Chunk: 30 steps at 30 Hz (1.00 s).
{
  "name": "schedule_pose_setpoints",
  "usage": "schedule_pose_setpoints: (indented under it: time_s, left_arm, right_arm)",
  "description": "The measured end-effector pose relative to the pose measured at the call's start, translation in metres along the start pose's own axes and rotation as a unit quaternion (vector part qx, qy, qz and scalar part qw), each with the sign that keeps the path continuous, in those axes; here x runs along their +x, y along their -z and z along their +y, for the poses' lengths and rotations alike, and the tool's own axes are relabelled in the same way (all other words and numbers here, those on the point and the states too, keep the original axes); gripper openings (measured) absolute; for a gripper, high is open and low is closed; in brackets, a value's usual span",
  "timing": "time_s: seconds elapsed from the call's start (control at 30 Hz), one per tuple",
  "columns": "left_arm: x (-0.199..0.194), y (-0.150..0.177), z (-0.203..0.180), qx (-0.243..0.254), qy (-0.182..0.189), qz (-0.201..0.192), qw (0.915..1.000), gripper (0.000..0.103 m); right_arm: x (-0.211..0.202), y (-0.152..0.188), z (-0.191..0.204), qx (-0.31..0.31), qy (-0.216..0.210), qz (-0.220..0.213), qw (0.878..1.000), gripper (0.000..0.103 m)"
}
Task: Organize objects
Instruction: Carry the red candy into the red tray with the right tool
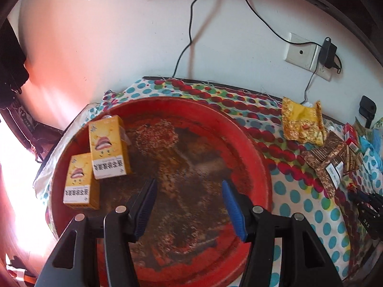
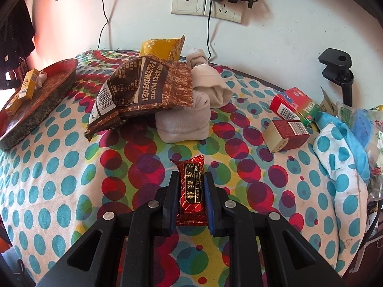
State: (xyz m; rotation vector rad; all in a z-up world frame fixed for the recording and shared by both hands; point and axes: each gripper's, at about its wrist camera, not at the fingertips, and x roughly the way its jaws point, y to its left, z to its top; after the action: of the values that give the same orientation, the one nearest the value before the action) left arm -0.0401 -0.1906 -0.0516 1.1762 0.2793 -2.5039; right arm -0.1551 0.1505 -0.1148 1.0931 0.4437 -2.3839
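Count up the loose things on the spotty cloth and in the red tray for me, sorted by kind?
Yellow cartons in the red tray: 2
Red boxes: 2
Snack bags: 2, one brown, one yellow
Rolled white socks: 2
Red candy held in the right gripper: 1
Total: 9; the pile at the right edge is too jumbled to count.

Black angular tongs (image 1: pixel 189 186) with blue ribbed pads (image 1: pixel 233 211), silver round screws (image 1: pixel 121 208) on the arms
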Motion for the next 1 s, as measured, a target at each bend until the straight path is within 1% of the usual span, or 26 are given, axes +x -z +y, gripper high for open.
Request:
schedule_pose_setpoints:
  time_s: [0.13, 0.23, 0.3, 0.43, 0.53, 0.57, 0.63, 0.7, 0.83, 1.0]
  left_arm:
    - [0.006, 0.013, -0.009, -0.012, 0.013, 0.000, 0.9998, 0.058]
    - [0.007, 0.019, -0.003, -0.028, 0.016, -0.004, 0.9995, 0.058]
    - [0.006, 0.021, 0.004, -0.032, 0.005, -0.010, 0.9994, 0.058]
    - [0.000, 0.025, 0.020, -0.040, -0.026, -0.041, 0.9981, 0.058]
    - [0.000, 0.027, 0.027, -0.034, -0.032, -0.050, 0.9976, 0.058]
    - [0.002, 0.028, 0.028, -0.032, -0.032, -0.052, 0.9977, 0.058]
    - [0.007, 0.029, 0.030, -0.027, -0.032, -0.047, 0.9980, 0.058]
    - [0.010, 0.030, 0.030, -0.024, -0.034, -0.044, 0.9982, 0.058]
    - [0.015, 0.031, 0.030, -0.017, -0.024, -0.040, 0.9987, 0.058]
    - [0.015, 0.032, 0.023, 0.015, -0.036, -0.056, 0.9977, 0.058]
  right_arm:
    - [0.001, 0.000, 0.001, -0.003, 0.006, 0.004, 1.000, 0.018]
    - [0.002, 0.001, 0.001, -0.003, 0.011, 0.004, 1.000, 0.018]
    - [0.003, 0.001, 0.002, -0.005, 0.015, 0.005, 1.000, 0.019]
    - [0.004, 0.000, 0.005, -0.013, 0.026, 0.004, 1.000, 0.019]
    - [0.004, 0.001, 0.005, -0.010, 0.032, 0.006, 0.999, 0.019]
    - [0.004, 0.001, 0.004, 0.000, 0.032, 0.008, 0.999, 0.019]
    - [0.004, -0.001, 0.004, 0.008, 0.035, 0.014, 0.999, 0.019]
    - [0.005, -0.003, 0.007, 0.003, 0.047, 0.022, 0.999, 0.019]
    - [0.005, -0.006, 0.013, 0.000, 0.065, 0.040, 0.997, 0.019]
    - [0.000, -0.005, 0.015, 0.023, 0.072, 0.051, 0.996, 0.019]
